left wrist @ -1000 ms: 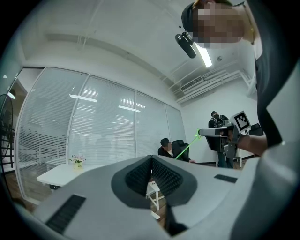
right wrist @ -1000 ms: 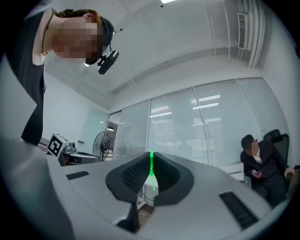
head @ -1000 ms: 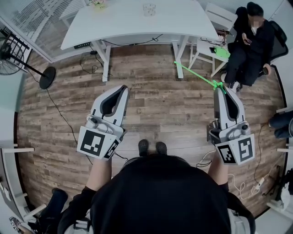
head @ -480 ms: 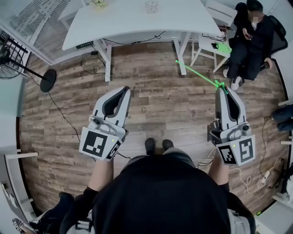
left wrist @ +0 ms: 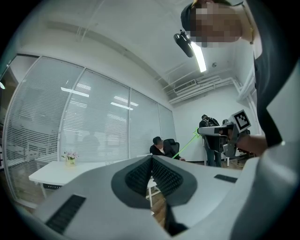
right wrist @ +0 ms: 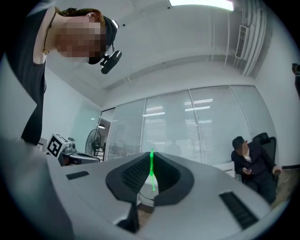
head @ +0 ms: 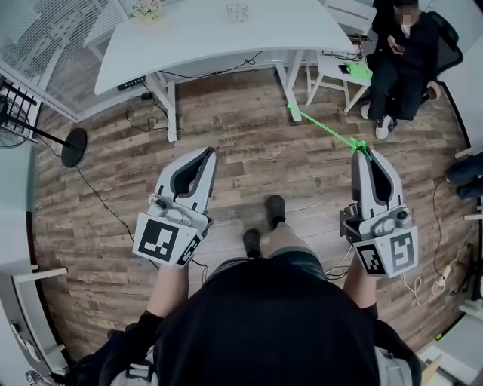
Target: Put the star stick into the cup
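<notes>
Green star stick (head: 324, 125) is clamped in right gripper (head: 365, 153) fingers, pointing toward 10 o'clock; left gripper (head: 207, 153) fingers together, empty.

Cup (head: 237, 11) on the far table (head: 204, 36): too small to show its contents. Star stick (head: 324, 126): near end hidden between the right gripper's (head: 362, 148) closed jaws; far tip, possibly the star, too small to resolve.

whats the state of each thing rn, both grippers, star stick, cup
star stick: clamped at one end, pointing out ahead above the floor
right gripper: shut on the star stick
left gripper: shut, empty
cup: upright on the white table, no stick in it
</notes>
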